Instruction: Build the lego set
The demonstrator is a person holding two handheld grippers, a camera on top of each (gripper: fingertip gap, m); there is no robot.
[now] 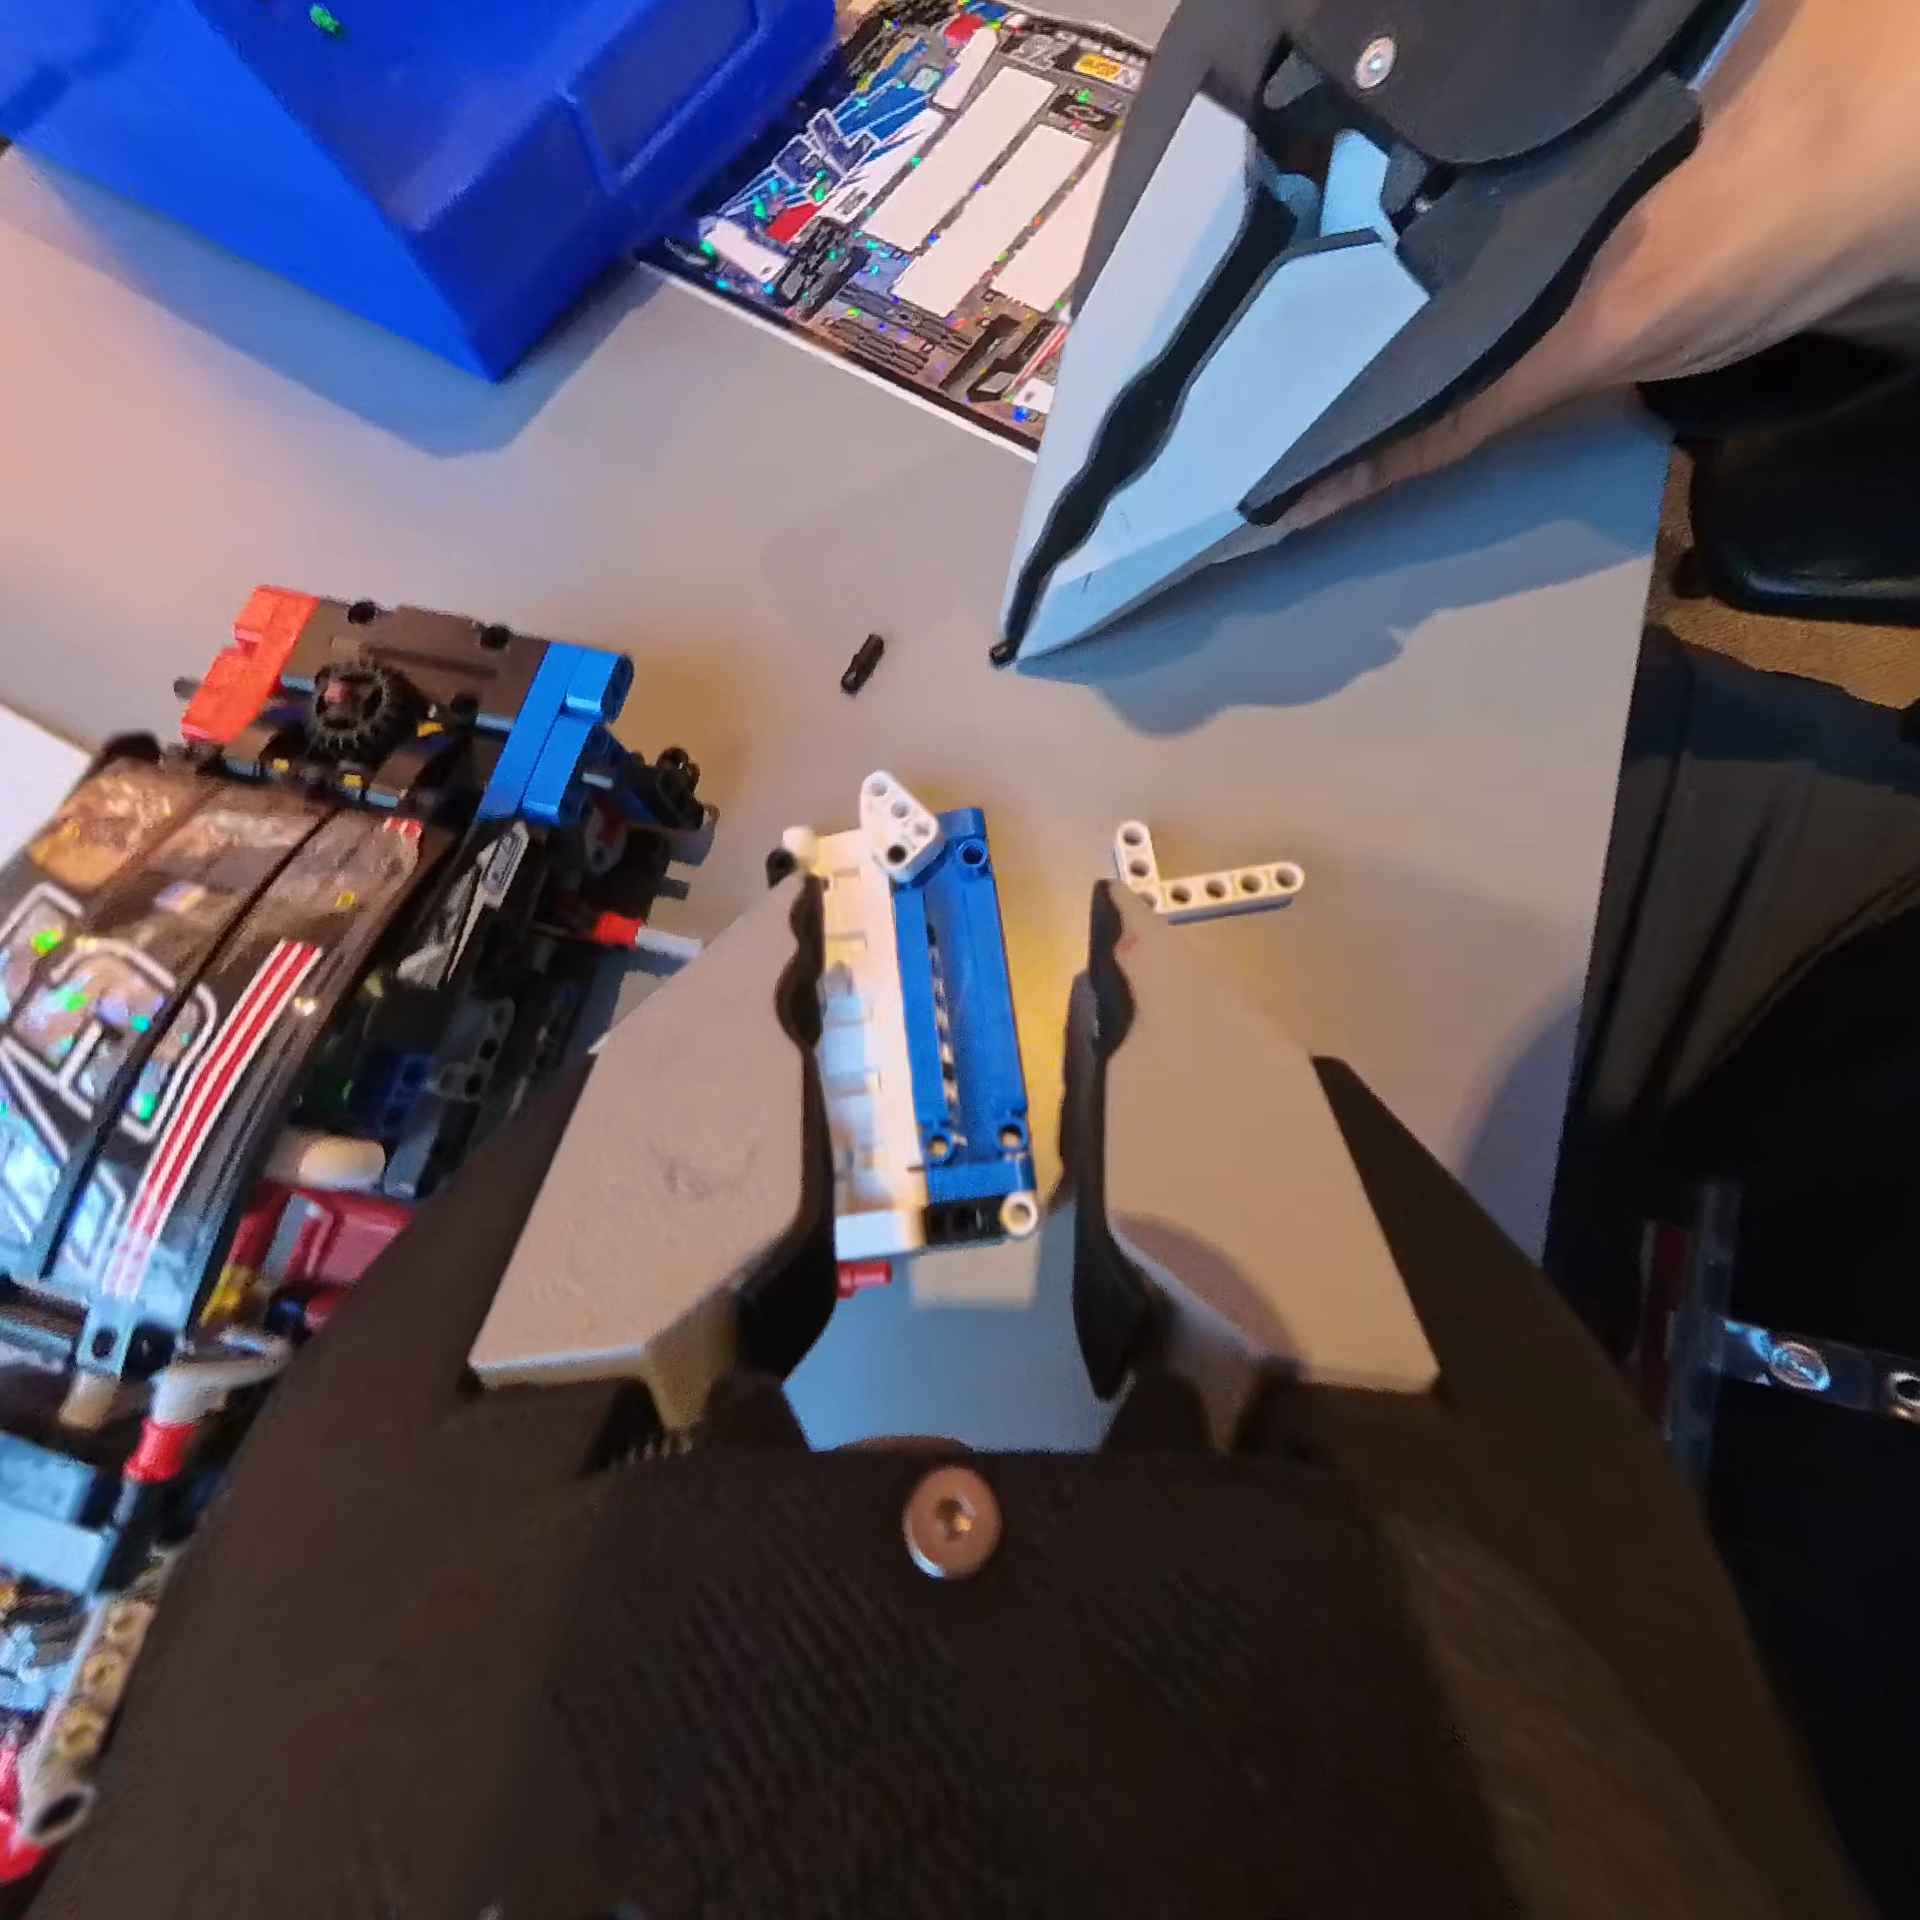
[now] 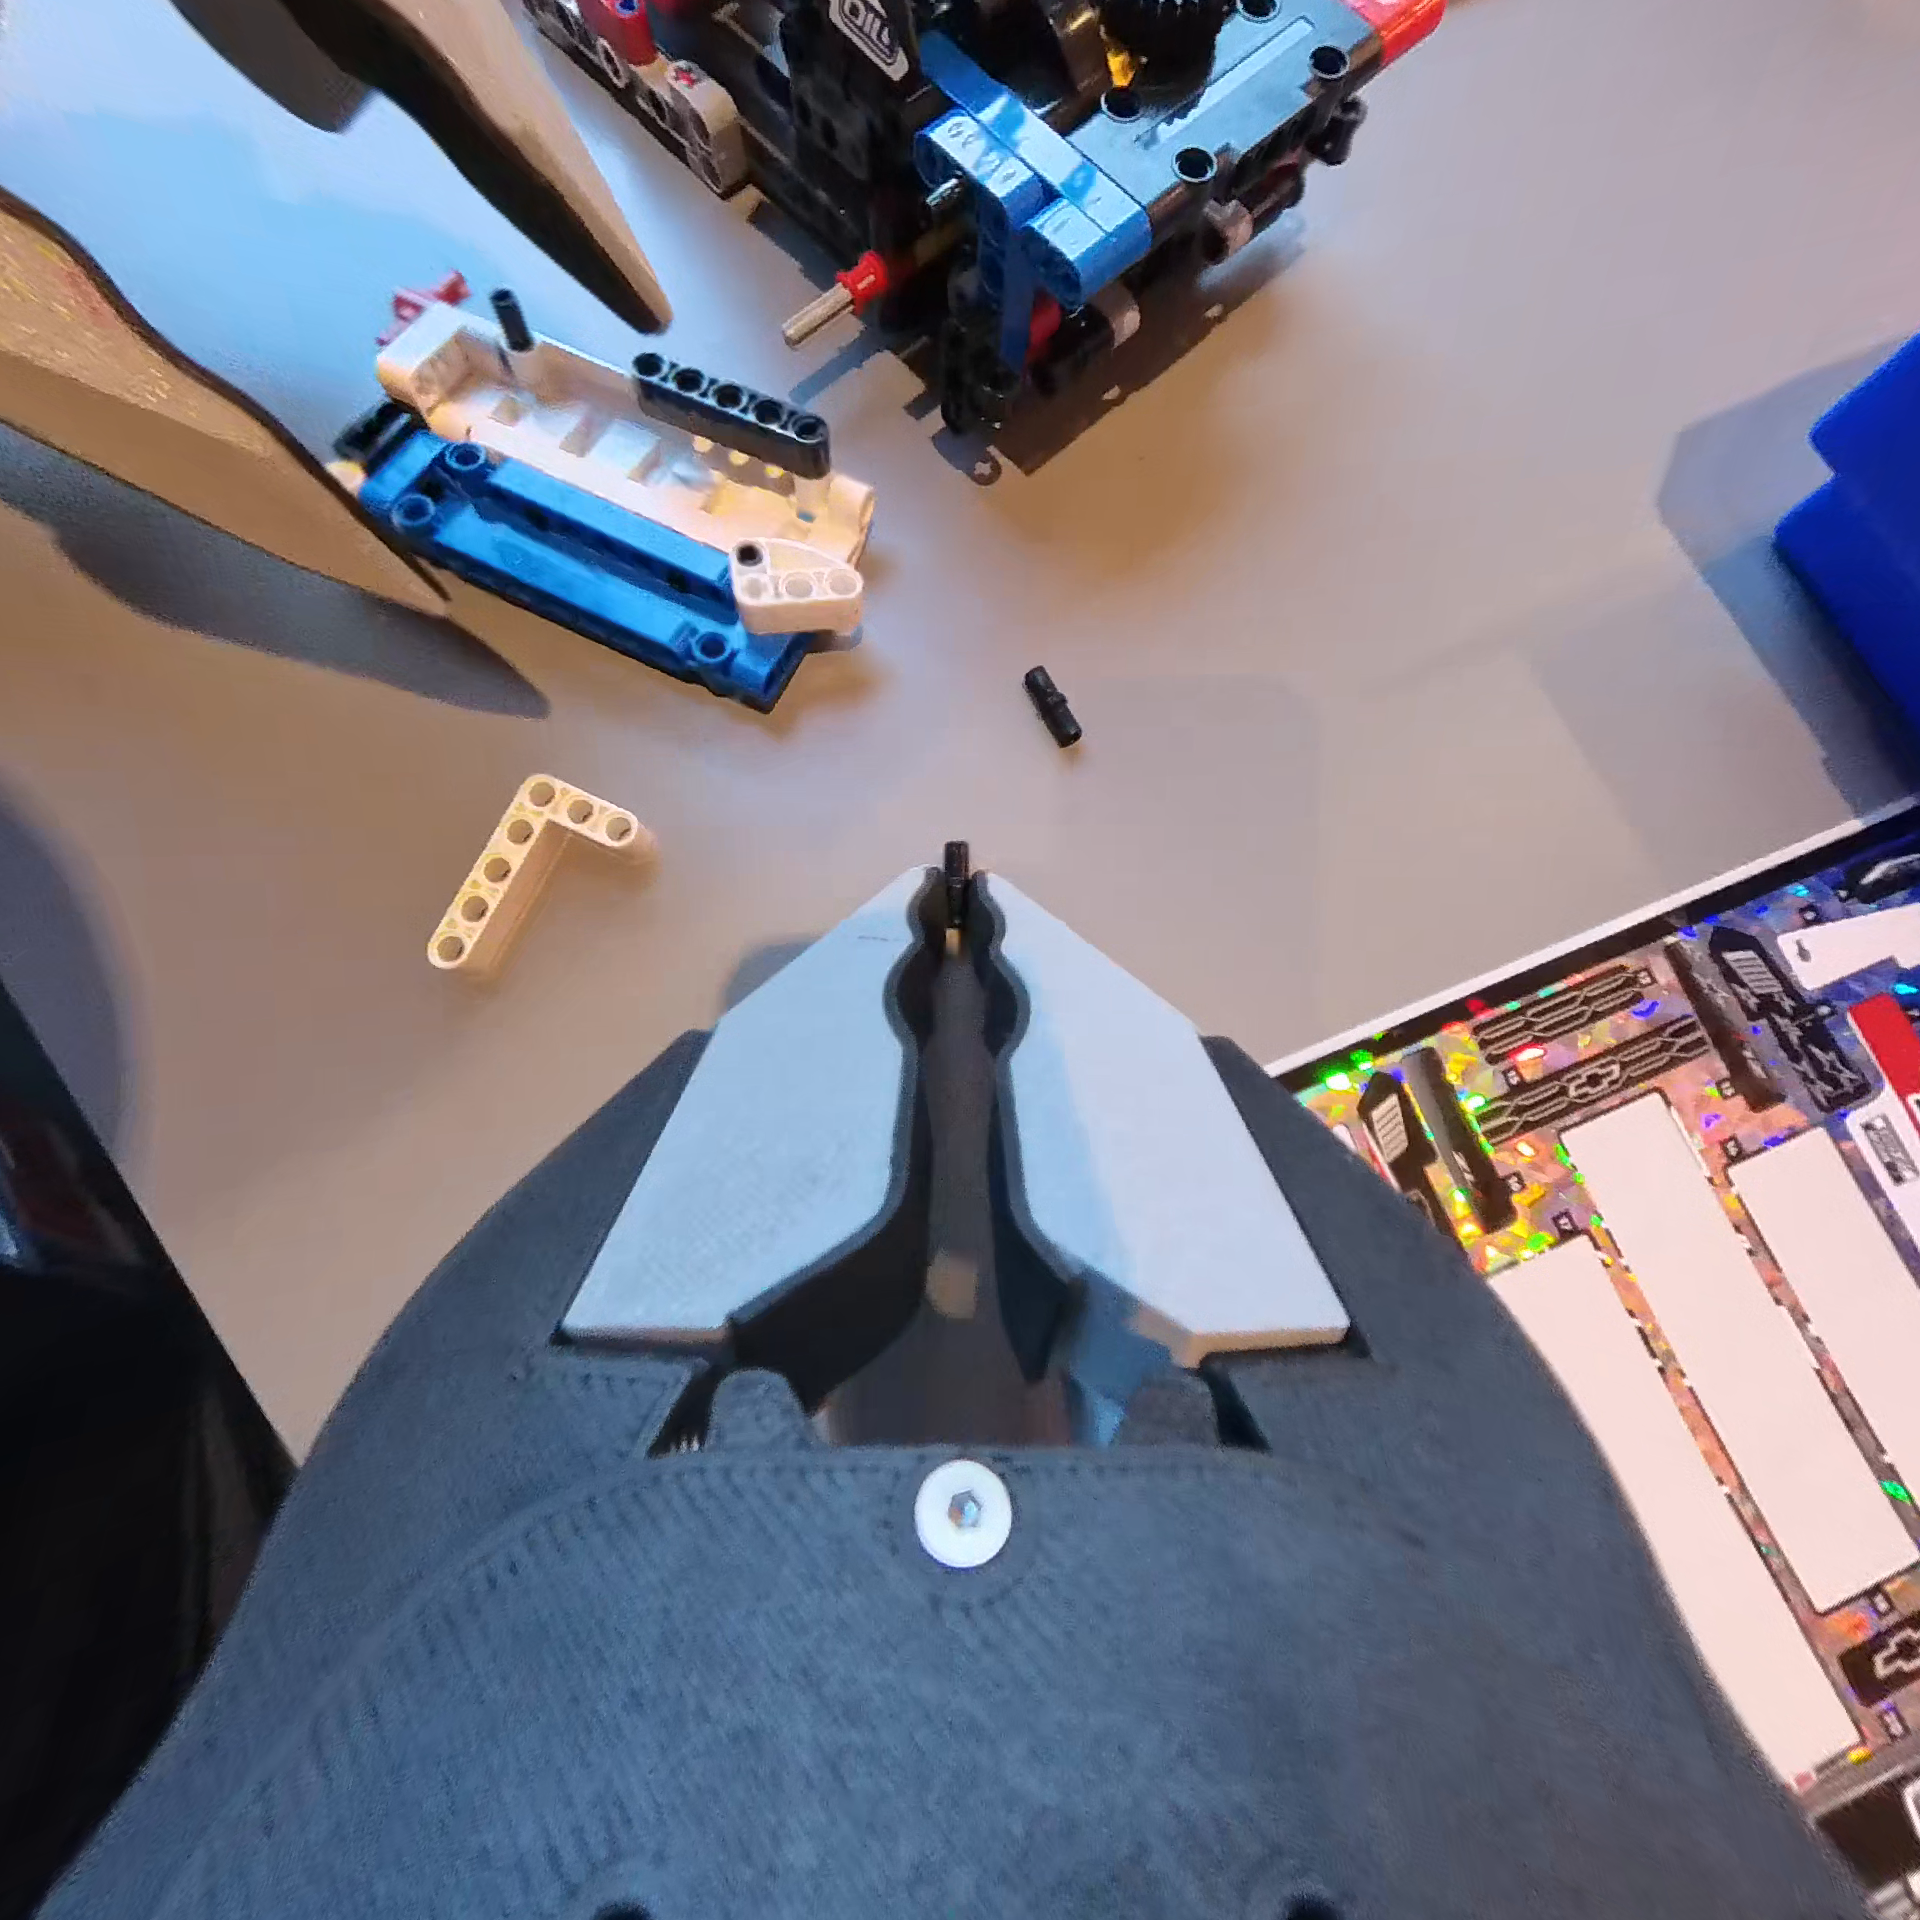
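A blue and white Lego sub-assembly [image 1: 935, 1029] lies on the grey table between the fingers of my left gripper [image 1: 948, 899], which is open. The left finger is against its white side and the right finger stands apart from it. My right gripper [image 2: 954, 896] is shut on a small black pin [image 2: 954, 862] and holds it just above the table; it also shows in the left wrist view [image 1: 1006, 649]. A second black pin [image 2: 1051, 707] lies loose ahead of it. A white L-shaped beam [image 2: 530, 873] lies beside the sub-assembly [image 2: 623, 520].
The partly built black, blue and red car model [image 1: 364, 883] stands left of the sub-assembly. A blue bin [image 1: 416, 156] and a shiny sticker sheet [image 1: 935, 208] lie at the back. The table's edge [image 1: 1621, 831] runs along the right, with dark floor beyond it. Left tips to right tips: about 9 centimetres.
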